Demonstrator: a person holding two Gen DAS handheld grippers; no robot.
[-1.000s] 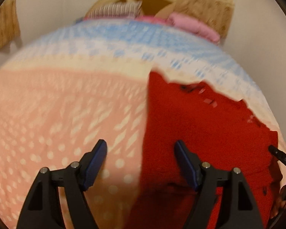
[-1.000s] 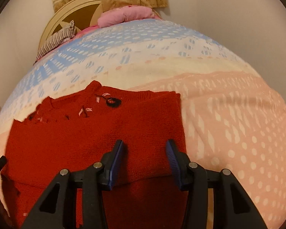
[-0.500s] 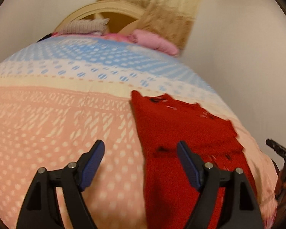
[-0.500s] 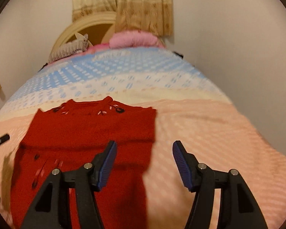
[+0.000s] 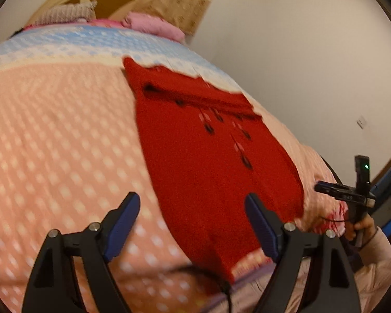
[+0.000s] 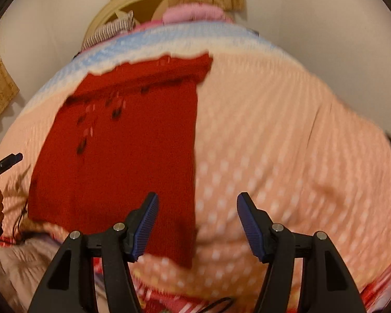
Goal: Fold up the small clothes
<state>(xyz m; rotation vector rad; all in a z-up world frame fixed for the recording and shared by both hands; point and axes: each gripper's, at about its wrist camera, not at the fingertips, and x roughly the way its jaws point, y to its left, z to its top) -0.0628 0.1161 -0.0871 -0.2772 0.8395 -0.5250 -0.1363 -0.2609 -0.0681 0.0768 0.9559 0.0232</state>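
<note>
Pink dotted bedspread fills both views, red sweater lying flat on it, seemingly folded lengthwise. Left gripper jaws opening, nothing between them; right gripper released, hovering over the sweater's near edge.

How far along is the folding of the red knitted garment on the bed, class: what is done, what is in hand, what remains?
Done: the red garment lies flat on the bedspread as a narrow strip, sides seemingly folded in. In hand: nothing; the left gripper, its jaws opening, and the right gripper both hover empty above the near hem. Left: probably folding it end to end.
</note>
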